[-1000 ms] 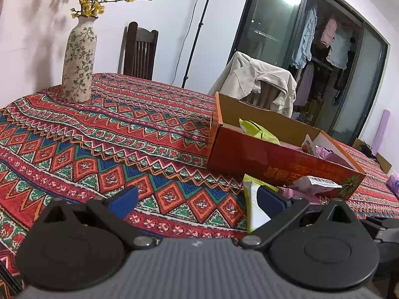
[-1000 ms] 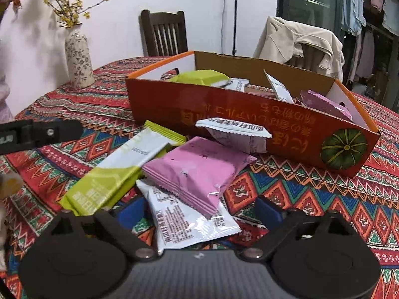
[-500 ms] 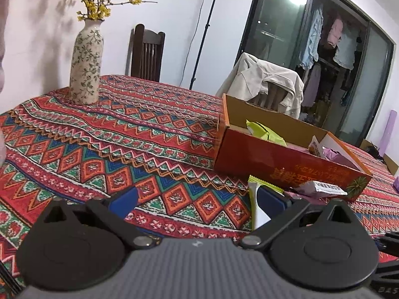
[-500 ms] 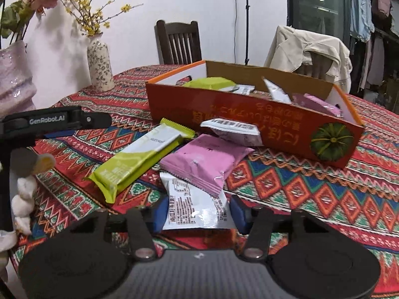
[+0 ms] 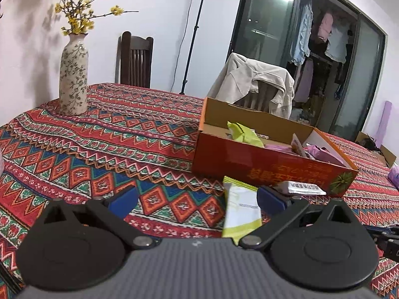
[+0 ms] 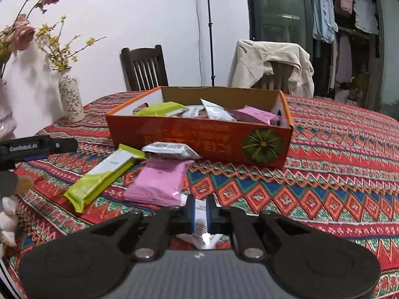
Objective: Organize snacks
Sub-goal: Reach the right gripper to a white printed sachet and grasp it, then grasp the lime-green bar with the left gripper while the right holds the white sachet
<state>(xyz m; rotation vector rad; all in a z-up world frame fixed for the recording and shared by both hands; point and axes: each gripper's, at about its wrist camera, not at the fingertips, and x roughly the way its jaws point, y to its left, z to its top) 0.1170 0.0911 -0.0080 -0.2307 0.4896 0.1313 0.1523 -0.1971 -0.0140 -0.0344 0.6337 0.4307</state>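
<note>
Right gripper, jaws now drawn almost together on the white snack packet, which a second ago lies loose on the cloth between wide-spread jaws; half a second ago the jaws stand half closed about it; the grasp thus appears complete, and the step in hand is judged to be the lift of this packet toward the orange box. Left gripper, jaws spread wide and empty over the patterned tablecloth, as in both earlier views; its camera now sits higher and farther back from the box.

Snacks yet outside the box, right wrist view: green bar, pink packet and a second white packet leaning at the box's front wall; several packets already lie inside; the task is judged partly done, four items remaining.

Right wrist view alone shows the pinched packet, the pink packet and the box's contents from the front; it also shows the body of the left gripper at far left. Left wrist view shows only the upper end of the green bar, partly behind the right finger, the box's left end wall, and the vase in full; the grasp itself is hidden from it.
</note>
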